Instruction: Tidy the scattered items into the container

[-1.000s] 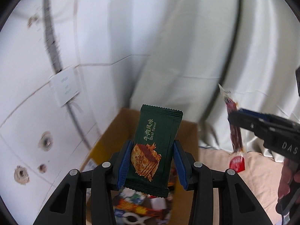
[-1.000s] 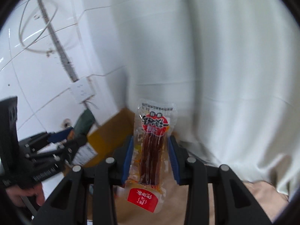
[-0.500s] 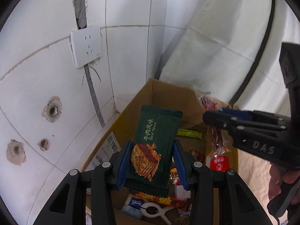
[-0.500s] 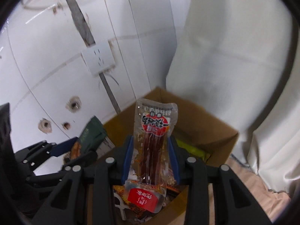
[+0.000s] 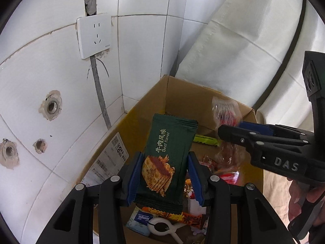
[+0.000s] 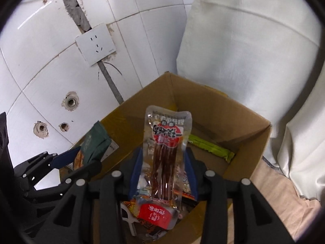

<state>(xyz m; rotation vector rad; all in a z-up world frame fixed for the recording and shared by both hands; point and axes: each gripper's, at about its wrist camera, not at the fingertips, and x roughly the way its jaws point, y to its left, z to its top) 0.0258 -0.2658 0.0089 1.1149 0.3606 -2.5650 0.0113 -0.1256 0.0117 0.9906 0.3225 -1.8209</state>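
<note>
An open cardboard box (image 5: 182, 95) (image 6: 205, 103) stands in the corner below both grippers. My left gripper (image 5: 164, 159) is shut on a dark green beef-flavour biscuit packet (image 5: 170, 142), held upright over the box's left side. The same left gripper (image 6: 87, 158) and green packet (image 6: 95, 140) show at the left of the right wrist view. My right gripper (image 6: 162, 160) (image 5: 229, 129) hangs over the box's middle and its jaws are opening. A clear sausage-stick packet (image 6: 165, 142) (image 5: 224, 111) stands loose between them, with small gaps to both pads.
Inside the box lie a lime-green bar (image 6: 211, 148), a blue tissue pack (image 5: 142, 218), a white clip (image 5: 162, 227) and other wrappers. A tiled wall with a socket (image 5: 94, 37) rises left, a white curtain (image 6: 243, 50) behind. A hand (image 5: 304, 201) grips the right tool.
Both grippers came down from the wall and curtain to hang over the box. The right jaws have spread and the sausage packet has come loose. The left grip is unchanged.
</note>
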